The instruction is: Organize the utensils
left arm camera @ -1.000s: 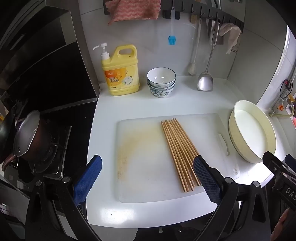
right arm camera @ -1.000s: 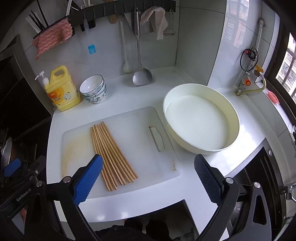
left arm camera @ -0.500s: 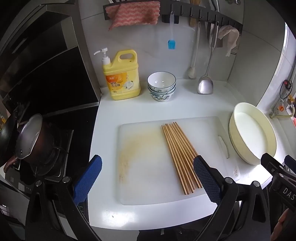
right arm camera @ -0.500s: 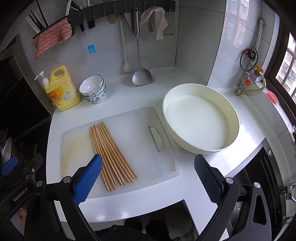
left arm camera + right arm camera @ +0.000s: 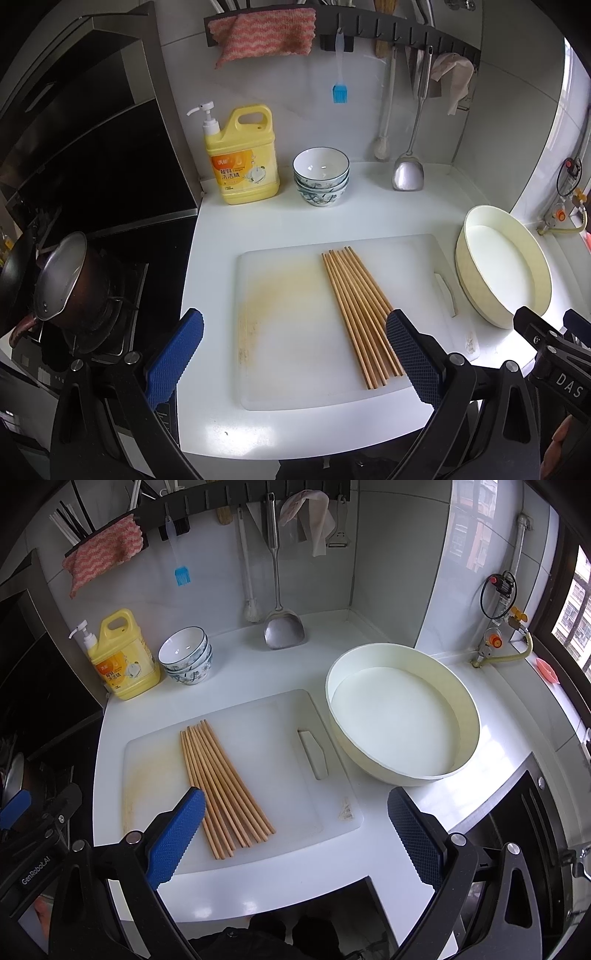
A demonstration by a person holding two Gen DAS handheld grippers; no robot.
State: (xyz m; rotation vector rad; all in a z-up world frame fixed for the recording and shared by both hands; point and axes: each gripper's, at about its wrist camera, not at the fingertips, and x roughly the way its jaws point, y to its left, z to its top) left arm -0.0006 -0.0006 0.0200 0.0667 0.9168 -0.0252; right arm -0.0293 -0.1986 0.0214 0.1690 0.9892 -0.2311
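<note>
Several wooden chopsticks (image 5: 360, 315) (image 5: 223, 786) lie side by side on a white cutting board (image 5: 295, 332) (image 5: 280, 746). My left gripper (image 5: 295, 354) hovers open above the board's near edge, its right pad just beside the chopsticks' near ends. Open as well, my right gripper (image 5: 295, 830) hangs over the board's near right corner, its left pad close to the chopsticks. Neither holds anything. On the wall rail (image 5: 221, 498) at the back, a holder (image 5: 74, 520) at its left end carries dark and white sticks.
A cream basin (image 5: 402, 709) (image 5: 504, 269) sits right of the board. Behind it stand a yellow detergent bottle (image 5: 242, 162), stacked bowls (image 5: 321, 181), a hanging spatula (image 5: 282, 627), brush and cloths. A stove with a pot (image 5: 62, 280) is on the left.
The left wrist view has tipped up and back a little, so the board sits lower in it. The right gripper and the chopsticks have not moved.
</note>
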